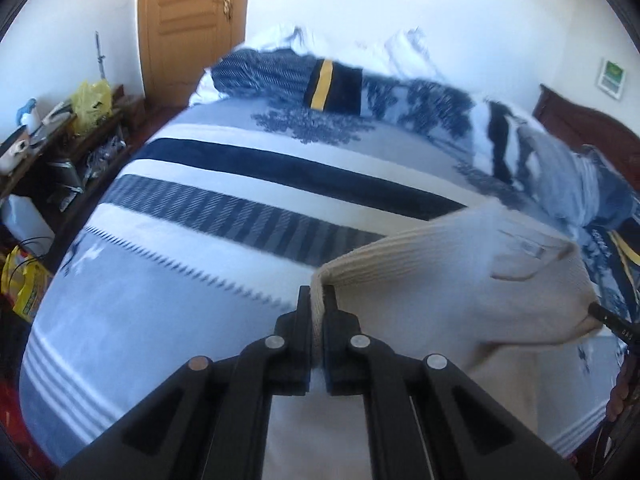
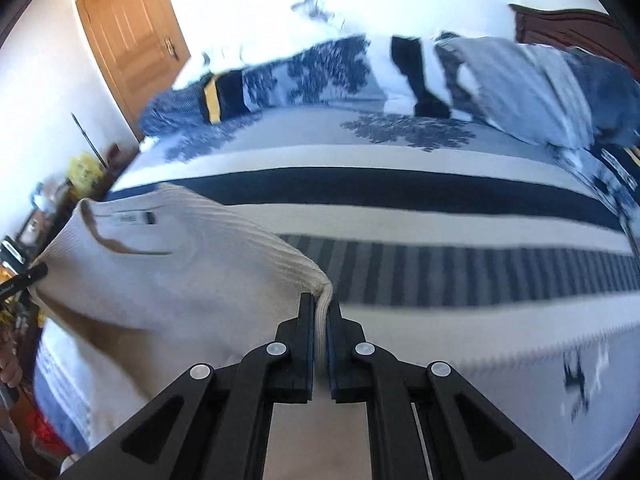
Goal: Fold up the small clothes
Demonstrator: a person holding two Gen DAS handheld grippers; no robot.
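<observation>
- Bed (image 1: 200,208), blue-and-white striped cover, fills both views; bunched quilt (image 1: 360,80) along the far side, wooden door (image 1: 188,20) beyond on the far left.
- Cream knit sweater (image 1: 460,280) hangs between my two tools above the near part of the bed, spread wide, neckline and label facing the cameras. Lower body drapes toward the cover near me.
- Left gripper (image 1: 318,300): clamped tight on the left shoulder corner, ribbed edge pinched between the pads.
- Right gripper (image 2: 320,308): likewise closed on the right shoulder corner, fabric visibly squeezed in the gap.
- Each tool's tip shows at the edge of the other's view, so the garment spans fully between them.
- Risk: both pinches sit at the very edge of the knit. A quick swing could pull a corner free, I judge.
- Risk: uneven lowering would lay the sweater skewed or bunched on the cover.
- Risk: the knit stretches; pulling the tools too far apart would distort the shoulders.
</observation>
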